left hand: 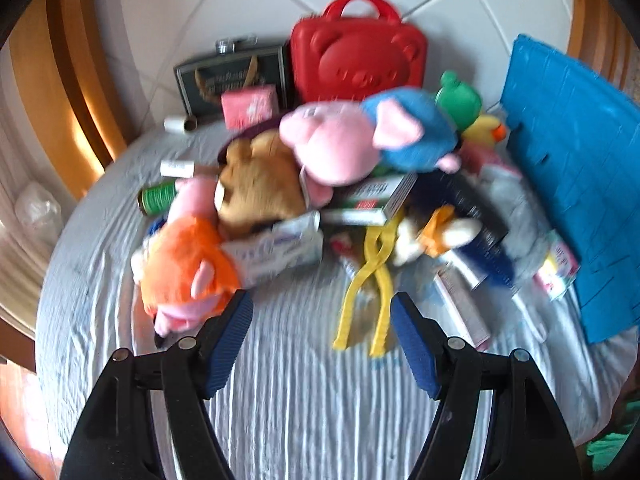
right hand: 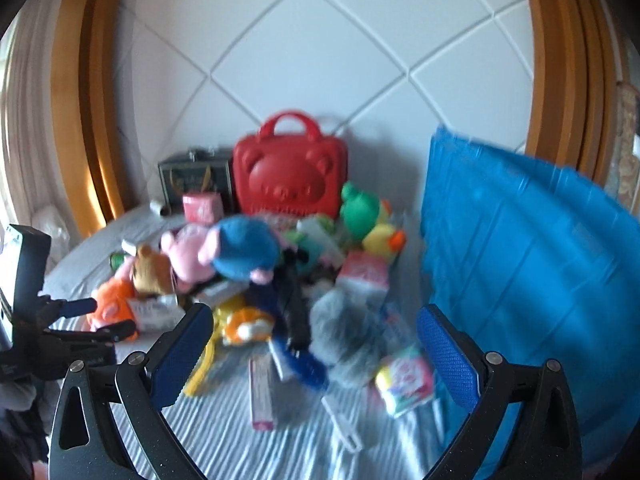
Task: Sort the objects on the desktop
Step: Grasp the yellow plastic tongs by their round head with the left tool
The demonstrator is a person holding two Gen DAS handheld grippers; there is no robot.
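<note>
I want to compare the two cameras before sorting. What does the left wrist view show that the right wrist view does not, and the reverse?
Only the left wrist view shows the white tube lying beside the green spool, and the yellow tongs in full.

Only the right wrist view shows the left claw from the side, at the left edge, open and empty, and the white brush handle on the sheet.

Both show the red bear case, the blue-hatted pink plush, the orange plush, the yellow duck and the blue bin.
</note>
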